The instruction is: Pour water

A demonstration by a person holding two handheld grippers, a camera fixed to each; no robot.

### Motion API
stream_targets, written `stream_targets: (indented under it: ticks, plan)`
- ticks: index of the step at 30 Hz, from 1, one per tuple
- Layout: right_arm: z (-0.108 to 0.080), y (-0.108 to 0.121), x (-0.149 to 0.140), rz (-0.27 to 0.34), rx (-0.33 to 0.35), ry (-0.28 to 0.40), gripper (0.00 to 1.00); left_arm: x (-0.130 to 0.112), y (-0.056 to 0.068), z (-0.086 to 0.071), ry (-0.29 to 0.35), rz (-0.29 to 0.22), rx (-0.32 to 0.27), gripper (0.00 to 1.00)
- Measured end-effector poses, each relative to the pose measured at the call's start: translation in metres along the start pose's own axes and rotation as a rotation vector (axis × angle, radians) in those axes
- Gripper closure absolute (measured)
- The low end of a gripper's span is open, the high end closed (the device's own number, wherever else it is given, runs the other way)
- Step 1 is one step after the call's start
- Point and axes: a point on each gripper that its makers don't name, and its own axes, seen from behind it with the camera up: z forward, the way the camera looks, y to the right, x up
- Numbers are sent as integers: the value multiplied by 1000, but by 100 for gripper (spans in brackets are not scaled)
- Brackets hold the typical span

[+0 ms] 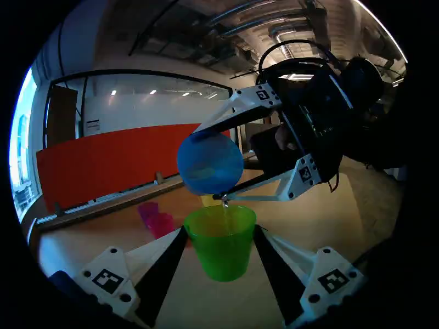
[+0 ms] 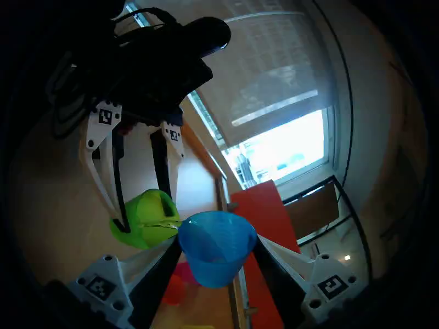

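Between the two fingers of the left gripper point(image 1: 220, 237) we see the green cup point(image 1: 222, 257), and the tongs are pinching it: one finger presses on each side of its wall, a little under the rim. In the left gripper view the cup stands upright, with its mouth open to the top, and it is held above the pale wooden table point(image 1: 307, 214).

The right gripper point(image 2: 218, 244) is pinching the blue cup point(image 2: 214, 263) in the same way, one finger on each side. In the left gripper view this gripper reaches in from the upper right and the blue cup is tipped far over, so that we look at its round bottom. Its lower rim is just above the mouth of the green cup, and the two cups are apart, not touching. A thin stream of water point(image 1: 224, 205) falls from that rim into the green cup. How much water is already in the green cup we cannot tell.

In the right gripper view we look into the blue cup, and the green cup is just beside it on the left, between the white fingers of the other gripper.

Behind the green cup, farther on the table, stand some pink cups point(image 1: 156, 219). A long red panel point(image 1: 104, 162) runs along the far edge of the table. A bright window point(image 2: 285, 145) is beyond it in the right gripper view.
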Motion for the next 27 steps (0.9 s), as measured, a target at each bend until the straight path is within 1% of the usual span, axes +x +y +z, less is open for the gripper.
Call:
stream_targets:
  ticks: [27]
  plan:
    - [-2,-3,8,-49,-2,-9,8,1,0,-1,7,6,2,13]
